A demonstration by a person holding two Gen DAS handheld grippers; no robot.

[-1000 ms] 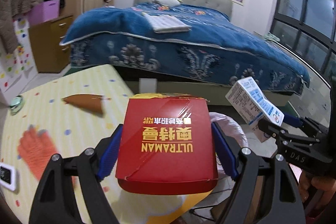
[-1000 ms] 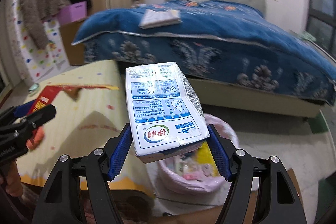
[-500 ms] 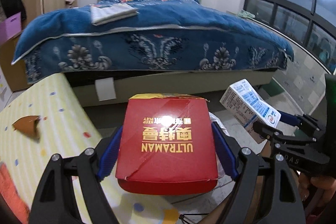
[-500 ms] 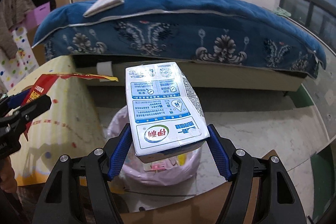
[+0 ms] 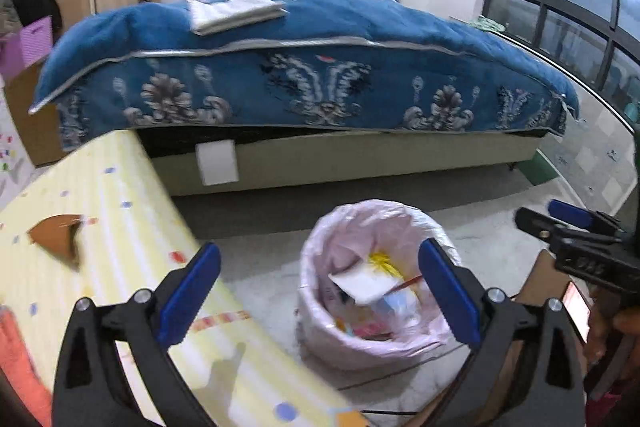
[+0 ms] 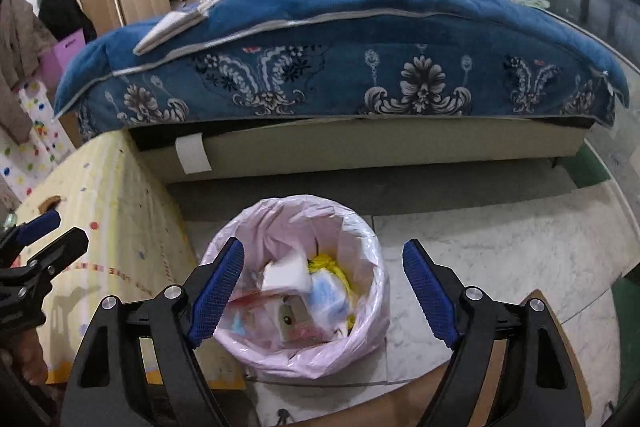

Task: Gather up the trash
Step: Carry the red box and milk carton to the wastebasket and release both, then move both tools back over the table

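Note:
A bin lined with a pink bag stands on the pale floor, right below both grippers. It holds white, blue, yellow and red litter. My left gripper hangs over the bin's left side, its jaws opening with nothing between the blue pads. My right gripper is centred over the bin, jaws also opening and empty. Each gripper shows at the edge of the other's view: the right gripper and the left gripper.
A yellow dotted play mat lies left of the bin, with a brown scrap and an orange glove on it. A bed with a blue quilt fills the back. Brown cardboard lies near right, and windows stand far right.
The red box has left my left jaws and the milk carton my right jaws. Both pairs of jaws stand wider and empty, and more litter lies in the bin.

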